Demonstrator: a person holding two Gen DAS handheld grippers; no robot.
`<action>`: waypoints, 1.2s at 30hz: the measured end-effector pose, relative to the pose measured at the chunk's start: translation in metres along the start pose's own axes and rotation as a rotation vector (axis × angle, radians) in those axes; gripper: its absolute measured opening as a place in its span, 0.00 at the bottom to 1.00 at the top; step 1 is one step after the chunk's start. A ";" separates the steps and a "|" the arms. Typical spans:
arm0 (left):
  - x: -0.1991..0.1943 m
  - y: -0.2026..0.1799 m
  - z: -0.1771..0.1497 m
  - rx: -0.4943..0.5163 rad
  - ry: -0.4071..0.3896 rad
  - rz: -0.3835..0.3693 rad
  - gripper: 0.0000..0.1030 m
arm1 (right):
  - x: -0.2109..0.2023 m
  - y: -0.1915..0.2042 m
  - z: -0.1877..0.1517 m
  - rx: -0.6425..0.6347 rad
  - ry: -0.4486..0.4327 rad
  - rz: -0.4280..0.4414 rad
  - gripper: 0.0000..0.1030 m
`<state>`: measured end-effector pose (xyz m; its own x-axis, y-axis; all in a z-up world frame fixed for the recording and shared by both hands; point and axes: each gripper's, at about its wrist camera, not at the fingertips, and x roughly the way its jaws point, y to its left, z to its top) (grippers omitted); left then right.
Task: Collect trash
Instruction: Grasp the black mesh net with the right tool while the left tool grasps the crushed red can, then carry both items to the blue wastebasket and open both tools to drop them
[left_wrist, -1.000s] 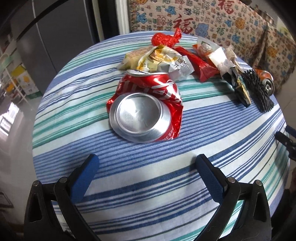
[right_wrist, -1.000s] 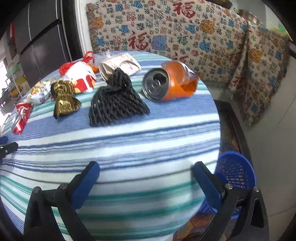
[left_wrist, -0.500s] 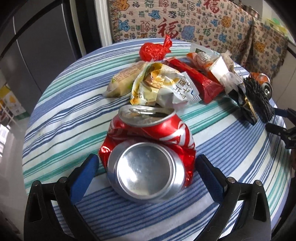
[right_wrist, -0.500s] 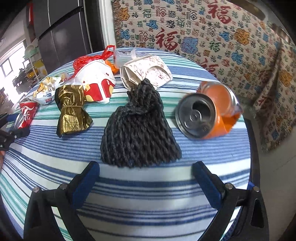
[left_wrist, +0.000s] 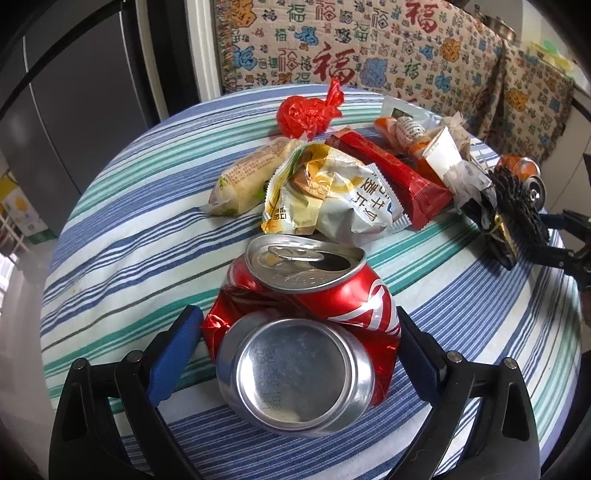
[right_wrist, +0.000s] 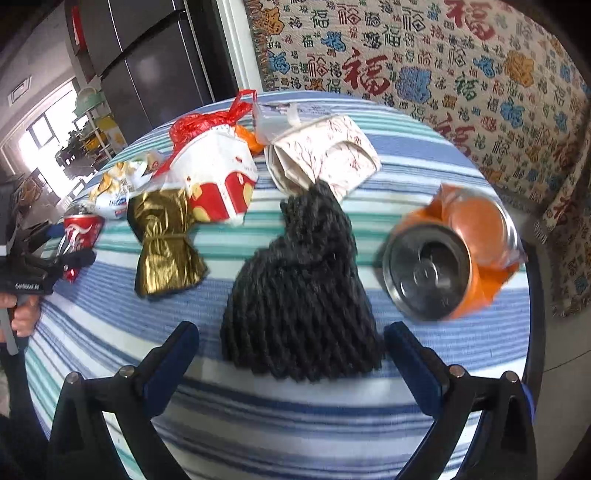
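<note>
Left wrist: left gripper (left_wrist: 299, 350) has advanced, jaws apart astride red can (left_wrist: 303, 332) near table (left_wrist: 122, 236) front edge | right gripper (right_wrist: 291, 354) closed in, spread around black net (right_wrist: 299, 291) | both grasps imminent

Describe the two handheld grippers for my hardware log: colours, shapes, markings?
Both look alike. The left gripper has two black plastic finger arms with round silver rivets, each tipped with a blue rectangular pad. The right gripper has the same black arms, rivets and blue pads. Seen from the right wrist view, the left gripper's black body carries small white lettering, too small to read. No cables show.
</note>
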<state>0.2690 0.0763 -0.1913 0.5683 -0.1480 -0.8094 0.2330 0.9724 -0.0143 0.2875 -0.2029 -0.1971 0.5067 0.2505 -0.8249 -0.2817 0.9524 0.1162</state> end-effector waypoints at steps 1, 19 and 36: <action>0.000 0.000 0.001 -0.004 -0.003 -0.002 0.95 | 0.003 0.003 0.001 -0.009 -0.001 0.000 1.00; -0.054 0.003 -0.009 -0.041 -0.144 -0.025 0.95 | -0.052 0.005 -0.011 0.071 -0.097 0.032 0.27; -0.091 -0.168 0.030 0.135 -0.224 -0.240 0.95 | -0.144 -0.077 -0.068 0.186 -0.176 -0.096 0.27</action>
<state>0.2020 -0.0795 -0.0974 0.6400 -0.4200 -0.6434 0.4747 0.8746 -0.0988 0.1808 -0.3236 -0.1251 0.6619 0.1685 -0.7304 -0.0792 0.9847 0.1554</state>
